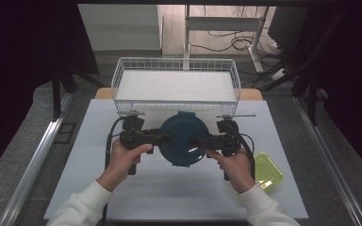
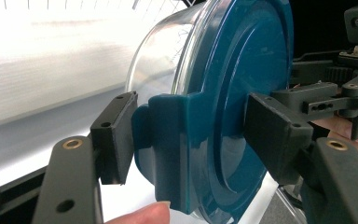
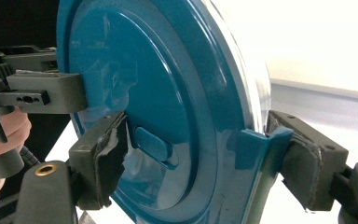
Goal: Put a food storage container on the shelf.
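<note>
Round container (image 1: 181, 139) w/ blue lid, mid-table, before wire basket (image 1: 175, 84). Left gripper (image 1: 165, 138) and right gripper (image 1: 194, 140) each clamp opposite lid rims. Clear body, probably glass: rigid, slick, fragile. Grip at latch tabs.

White surface (image 1: 179, 188) on a wooden-edged table. Grey carpeted floor (image 1: 19, 155) either side, with metal floor rails (image 1: 37, 157). Beyond: pale wall panel (image 1: 120, 26), white desk frame (image 1: 226, 23), loose cables (image 1: 226, 44). Dark surroundings left and right.
</note>
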The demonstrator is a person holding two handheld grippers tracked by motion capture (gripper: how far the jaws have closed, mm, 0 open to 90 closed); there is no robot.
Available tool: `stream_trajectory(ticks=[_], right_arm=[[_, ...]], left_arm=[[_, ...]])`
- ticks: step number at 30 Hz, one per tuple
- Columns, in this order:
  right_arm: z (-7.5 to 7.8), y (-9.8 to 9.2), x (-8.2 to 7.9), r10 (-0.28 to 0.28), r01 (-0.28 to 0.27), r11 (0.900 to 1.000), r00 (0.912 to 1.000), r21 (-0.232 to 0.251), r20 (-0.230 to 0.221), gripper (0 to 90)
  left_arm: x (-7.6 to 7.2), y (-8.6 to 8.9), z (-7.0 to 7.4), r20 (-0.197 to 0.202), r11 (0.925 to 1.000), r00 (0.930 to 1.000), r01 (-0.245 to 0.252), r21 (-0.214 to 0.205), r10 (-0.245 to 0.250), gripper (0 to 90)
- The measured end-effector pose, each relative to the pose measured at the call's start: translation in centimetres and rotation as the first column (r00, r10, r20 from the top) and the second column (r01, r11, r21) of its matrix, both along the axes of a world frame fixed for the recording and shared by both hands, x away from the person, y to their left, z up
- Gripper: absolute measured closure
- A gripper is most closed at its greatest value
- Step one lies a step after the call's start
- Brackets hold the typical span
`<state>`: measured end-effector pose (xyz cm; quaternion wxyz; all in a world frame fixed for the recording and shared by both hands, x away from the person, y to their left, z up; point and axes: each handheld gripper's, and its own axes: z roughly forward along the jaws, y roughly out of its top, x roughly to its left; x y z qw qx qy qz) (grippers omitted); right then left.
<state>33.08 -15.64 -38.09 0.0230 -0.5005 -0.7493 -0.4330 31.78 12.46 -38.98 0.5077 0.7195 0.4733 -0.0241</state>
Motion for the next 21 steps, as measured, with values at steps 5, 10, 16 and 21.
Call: stream_trajectory(ticks=[5, 10, 16, 21], right_arm=[[0.7, 0.1, 0.3, 0.004, -0.004, 1.0, 1.0, 0.006, 0.005, 22.1], [1.6, 0.3, 0.6, 0.004, -0.004, 1.0, 0.9998, 0.002, 0.022, 22.1], [2.3, 0.3, 1.0, 0.005, -0.005, 1.0, 0.9996, 0.004, 0.027, 22.2], [3.0, 0.4, 1.4, 0.004, -0.004, 1.0, 0.9994, 0.005, 0.036, 22.2]], left_arm=[[0.2, 0.1, 0.8, 0.015, 1.0, 0.9999, -0.005, -0.001, 0.005, 37.1], [0.5, 0.3, 1.5, 0.025, 0.9999, 0.9997, -0.007, -0.009, 0.008, 37.1], [0.8, 0.3, 2.2, 0.032, 0.9999, 0.9994, -0.013, -0.011, 0.013, 37.1], [1.2, 0.4, 2.9, 0.041, 0.9999, 0.9991, -0.013, -0.01, 0.014, 37.1]])
